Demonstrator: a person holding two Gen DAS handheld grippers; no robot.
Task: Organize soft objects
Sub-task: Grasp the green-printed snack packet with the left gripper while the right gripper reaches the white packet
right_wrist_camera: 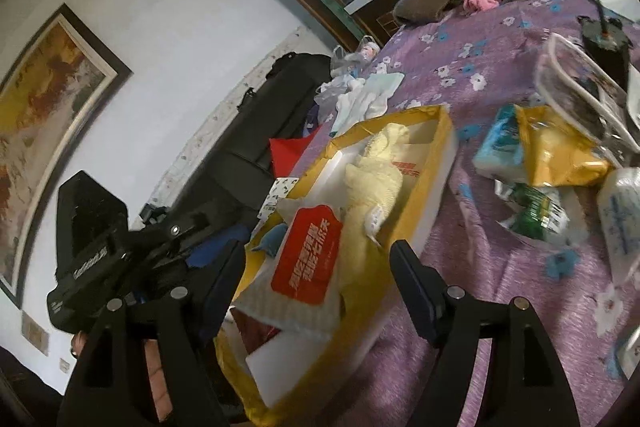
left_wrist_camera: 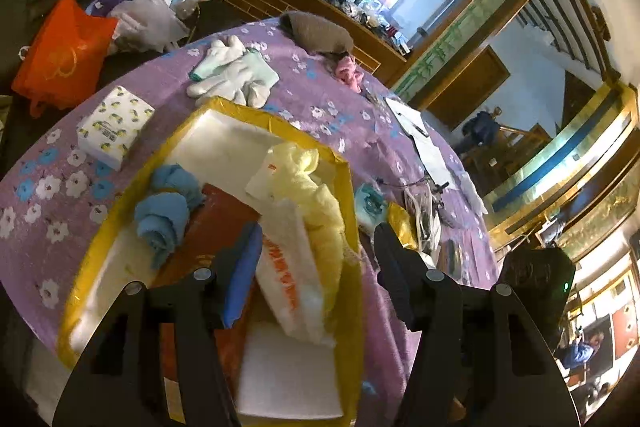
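Observation:
A yellow-rimmed box (left_wrist_camera: pixel 224 107) lies on the purple flowered table (left_wrist_camera: pixel 320 99). Inside are a rolled blue cloth (left_wrist_camera: pixel 164 215), a pale yellow cloth (left_wrist_camera: pixel 316 187) and a white tissue pack with red print (left_wrist_camera: pixel 288 283). My left gripper (left_wrist_camera: pixel 316 247) is open and empty, over the box with the tissue pack between its fingers. My right gripper (right_wrist_camera: pixel 320 263) is open and empty over the same box (right_wrist_camera: pixel 440 123), above the tissue pack (right_wrist_camera: pixel 308 263) and yellow cloth (right_wrist_camera: pixel 372 179). White gloves (left_wrist_camera: pixel 236 75), a brown cloth (left_wrist_camera: pixel 316 31) and a pink cloth (left_wrist_camera: pixel 348 69) lie farther back.
A lemon-print tissue box (left_wrist_camera: pixel 114 127) stands left of the box. Snack and tissue packets (right_wrist_camera: pixel 540 155) and papers with a pen (left_wrist_camera: pixel 412 123) lie to the right. Bags (left_wrist_camera: pixel 64 55) sit beyond the table's left edge. The left gripper's body (right_wrist_camera: pixel 92 247) shows in the right wrist view.

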